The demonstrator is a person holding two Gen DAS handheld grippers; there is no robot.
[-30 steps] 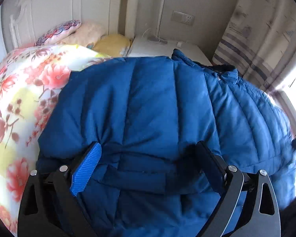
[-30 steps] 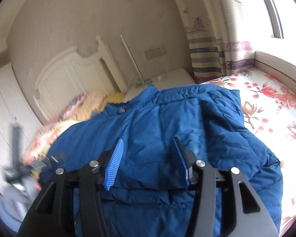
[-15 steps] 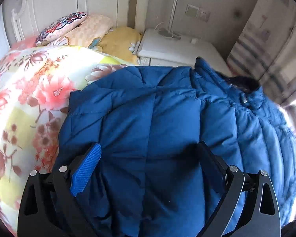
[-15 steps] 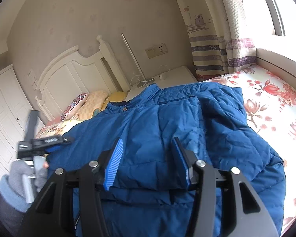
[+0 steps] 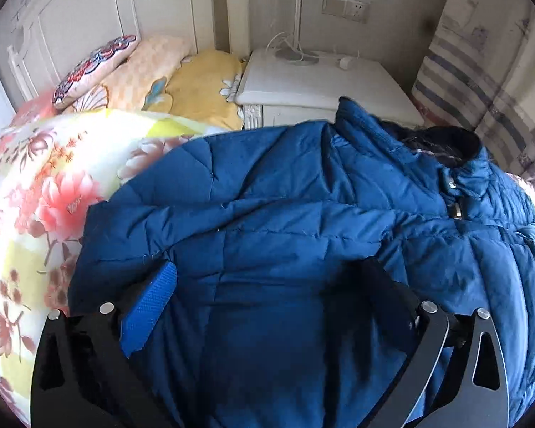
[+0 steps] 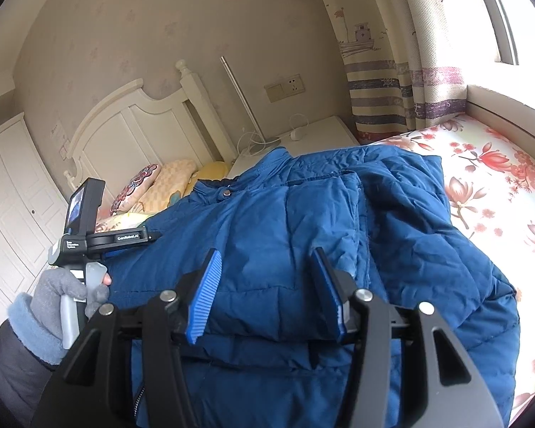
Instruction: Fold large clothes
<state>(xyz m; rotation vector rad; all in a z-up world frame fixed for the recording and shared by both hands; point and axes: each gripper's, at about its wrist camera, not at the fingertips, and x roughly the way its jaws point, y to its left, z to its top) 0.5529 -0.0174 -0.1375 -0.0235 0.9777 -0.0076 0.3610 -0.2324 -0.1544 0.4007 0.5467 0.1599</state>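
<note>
From the left wrist view, the blue puffer jacket (image 5: 285,249) lies spread on the floral bedspread (image 5: 42,192), filling most of the picture, with its dark-lined collar (image 5: 442,146) on the side toward the white nightstand (image 5: 324,82). The left gripper (image 5: 267,285) hangs just over the jacket with its jaws spread wide, nothing between them — one blue finger pad (image 5: 149,306) shows over the jacket's edge nearest the bedspread, the other finger is dark and blurred. Beyond the jacket, pillows (image 5: 149,67) rest against the white headboard (image 5: 89,10), and a striped curtain (image 5: 488,82) hangs on the nightstand's far side from them. From the right wrist view, the same jacket (image 6: 303,232) lies folded over itself on the bedspread (image 6: 495,178), a quilted panel lying on top of the body. The right gripper (image 6: 267,285) stands over the near part of the jacket, jaws parted and gripping nothing; whether its blue pads (image 6: 205,296) touch the fabric cannot be told. At the jacket's side toward the white wardrobe (image 6: 7,207), a hand in a grey glove (image 6: 60,303) holds the left gripper's handle (image 6: 100,235), whose fingers reach onto the jacket's edge. The nightstand (image 6: 317,135) and headboard (image 6: 125,132) lie beyond the jacket's collar.
</note>
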